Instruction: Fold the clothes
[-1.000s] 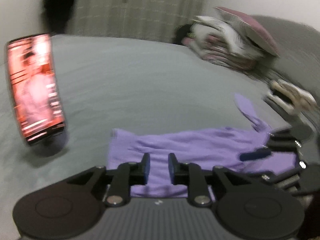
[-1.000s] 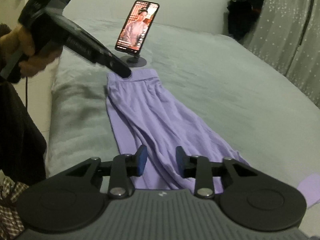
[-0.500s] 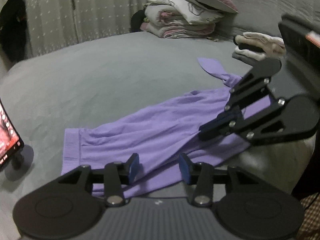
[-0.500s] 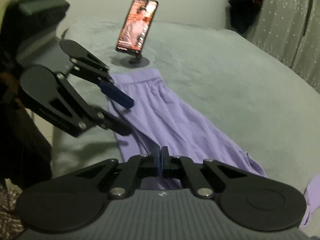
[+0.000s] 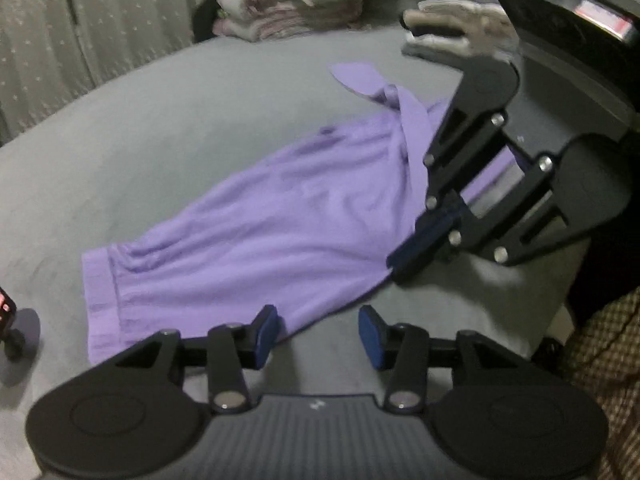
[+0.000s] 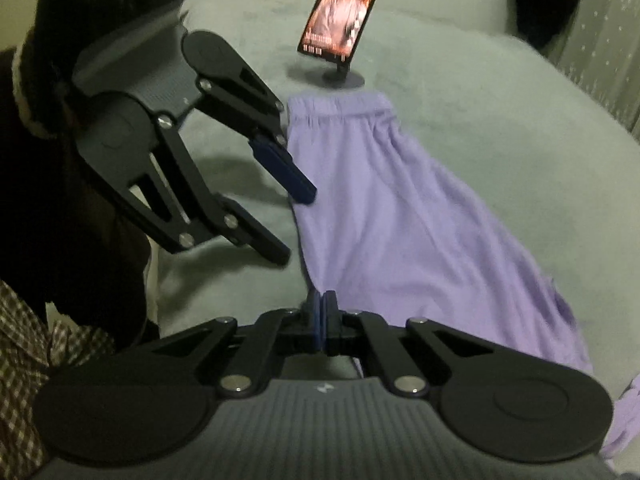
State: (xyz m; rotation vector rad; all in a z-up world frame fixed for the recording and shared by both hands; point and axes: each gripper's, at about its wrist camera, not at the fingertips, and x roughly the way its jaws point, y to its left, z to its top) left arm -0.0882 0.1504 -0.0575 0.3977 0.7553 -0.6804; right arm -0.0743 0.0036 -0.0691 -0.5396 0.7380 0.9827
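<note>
Purple garment flat on bed; phone stand beside waistband; left tongs parted, right tongs pinch garment's edge.

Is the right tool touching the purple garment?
Touching. The right wrist view shows the right tool shut on the edge of the purple garment.

A grey bed carries purple trousers at centre, folded bedding at the top, a phone stand upper centre.

Far side: bare grey bed, free passage.
Far left: phone stand blocks.
Far right: stacked bedding, folded cloth obstruct.
</note>
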